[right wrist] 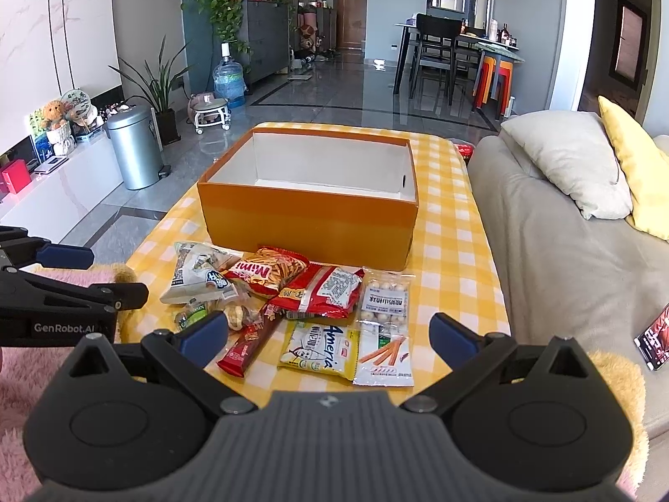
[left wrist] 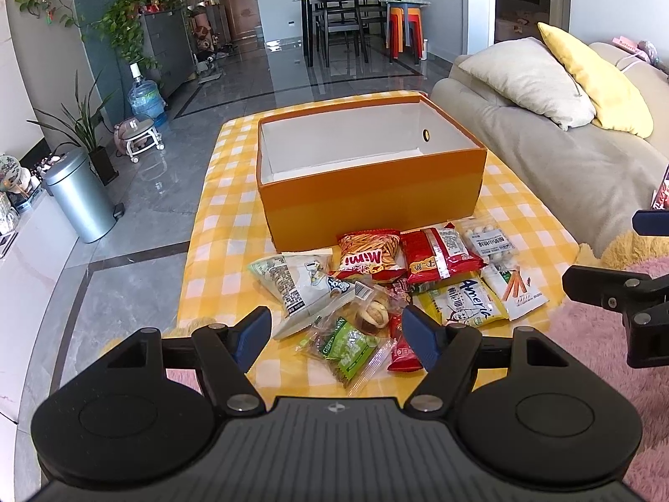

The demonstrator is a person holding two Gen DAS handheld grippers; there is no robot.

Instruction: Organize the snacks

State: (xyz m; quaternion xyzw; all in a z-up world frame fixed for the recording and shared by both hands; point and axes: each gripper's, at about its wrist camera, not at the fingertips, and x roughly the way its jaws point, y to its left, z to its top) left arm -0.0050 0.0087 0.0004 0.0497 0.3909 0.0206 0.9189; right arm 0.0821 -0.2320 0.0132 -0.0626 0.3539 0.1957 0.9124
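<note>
Left gripper [left wrist: 336, 332] and right gripper [right wrist: 328, 334] stood released, empty.
Snack packets [right wrist: 292, 305] lay just before orange box [right wrist: 309, 226]; nothing inside it.

Each camera sits just behind its own fingers and looks forward and downward along them, over the near edge of the checked cloth [left wrist: 217, 226]. The left view rides close above the snack pile [left wrist: 376, 284], its left gripper [left wrist: 336, 330] framing the nearest packets, with the right gripper [left wrist: 619, 288] showing at its right edge. The right view sits just beside it, the right gripper [right wrist: 328, 332] framing the same pile [right wrist: 301, 301]. Both share the orange box [left wrist: 372, 192] beyond the fingertips and the sofa [right wrist: 556, 242] to the right.
</note>
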